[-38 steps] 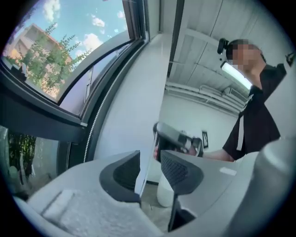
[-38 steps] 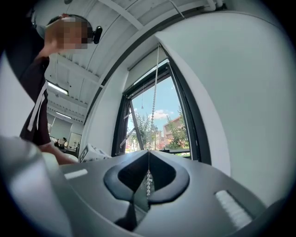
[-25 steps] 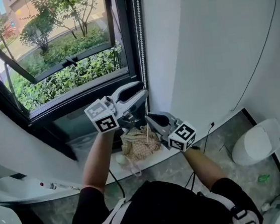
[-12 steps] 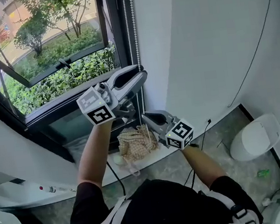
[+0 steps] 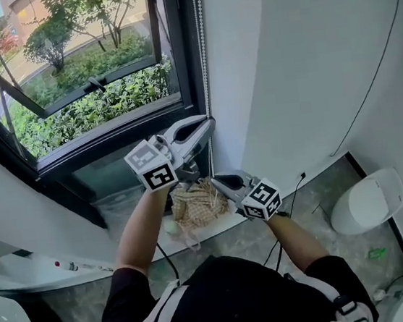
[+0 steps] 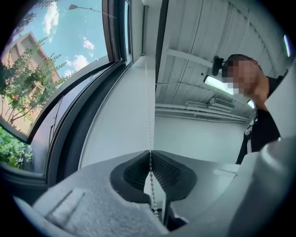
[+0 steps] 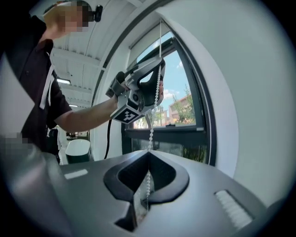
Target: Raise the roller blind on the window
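White wall (image 5: 305, 56) meets dark-framed window (image 5: 83, 91), bead chain (image 5: 203, 54) between, grey floor (image 5: 316, 204) below.

Daylit corner by a dark-framed window (image 5: 182, 64).
Green shrubs (image 5: 86, 109) grow outside in sunshine; a plain white wall (image 5: 305, 56) rises at the right, above a grey stone floor (image 5: 81, 310).

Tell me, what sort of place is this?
Likely an indoor room corner, perhaps a bathroom: a big window onto shrubs, a bead chain beside it, and a white toilet-like fixture.
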`<state>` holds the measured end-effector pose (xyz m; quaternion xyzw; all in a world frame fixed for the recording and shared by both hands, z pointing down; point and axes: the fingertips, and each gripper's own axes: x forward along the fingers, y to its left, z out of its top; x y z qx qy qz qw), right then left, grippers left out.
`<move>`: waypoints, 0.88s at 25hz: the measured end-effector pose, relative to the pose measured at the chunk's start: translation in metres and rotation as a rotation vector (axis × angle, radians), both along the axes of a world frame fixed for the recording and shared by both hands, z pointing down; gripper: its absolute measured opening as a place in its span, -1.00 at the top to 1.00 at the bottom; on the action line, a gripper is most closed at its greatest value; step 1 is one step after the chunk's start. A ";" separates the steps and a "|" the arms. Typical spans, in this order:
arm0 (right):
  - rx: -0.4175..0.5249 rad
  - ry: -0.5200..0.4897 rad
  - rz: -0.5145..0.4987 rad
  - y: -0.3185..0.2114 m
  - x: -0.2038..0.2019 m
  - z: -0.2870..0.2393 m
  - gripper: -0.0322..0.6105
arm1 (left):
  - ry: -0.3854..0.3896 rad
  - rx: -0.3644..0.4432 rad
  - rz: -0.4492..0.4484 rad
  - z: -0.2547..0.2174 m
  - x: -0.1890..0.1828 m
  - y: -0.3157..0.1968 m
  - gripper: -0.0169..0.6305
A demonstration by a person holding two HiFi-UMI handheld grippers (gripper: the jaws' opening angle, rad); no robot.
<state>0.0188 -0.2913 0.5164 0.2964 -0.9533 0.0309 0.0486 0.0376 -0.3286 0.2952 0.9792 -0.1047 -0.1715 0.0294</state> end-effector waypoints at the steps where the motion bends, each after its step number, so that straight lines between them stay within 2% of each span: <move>1: -0.051 0.061 -0.013 0.004 0.001 0.024 0.89 | -0.030 -0.024 -0.008 0.025 0.001 -0.001 0.91; 4: -0.163 0.262 -0.078 0.020 0.004 0.094 0.89 | -0.109 -0.117 -0.052 0.105 -0.001 -0.008 0.91; 5: -0.167 0.302 -0.101 0.026 0.004 0.106 0.88 | -0.114 -0.151 -0.066 0.122 -0.005 -0.011 0.91; 7: -0.151 0.303 -0.115 0.032 0.005 0.107 0.87 | -0.084 -0.203 -0.082 0.134 -0.015 -0.014 0.91; 9: -0.123 0.230 -0.093 0.028 0.007 0.086 0.69 | -0.067 -0.211 -0.090 0.133 -0.021 -0.015 0.91; 11: -0.067 0.142 -0.058 0.017 0.010 0.048 0.67 | -0.070 -0.202 -0.093 0.132 -0.024 -0.015 0.91; 15: 0.107 -0.043 0.015 -0.006 0.019 -0.054 0.65 | -0.036 -0.218 -0.076 0.131 -0.026 -0.012 0.91; 19: 0.256 -0.186 0.017 -0.012 0.014 -0.149 0.63 | -0.012 -0.209 -0.066 0.129 -0.026 -0.003 0.90; 22: 0.265 -0.291 0.013 -0.022 0.007 -0.200 0.56 | -0.008 -0.199 -0.055 0.127 -0.025 0.005 0.90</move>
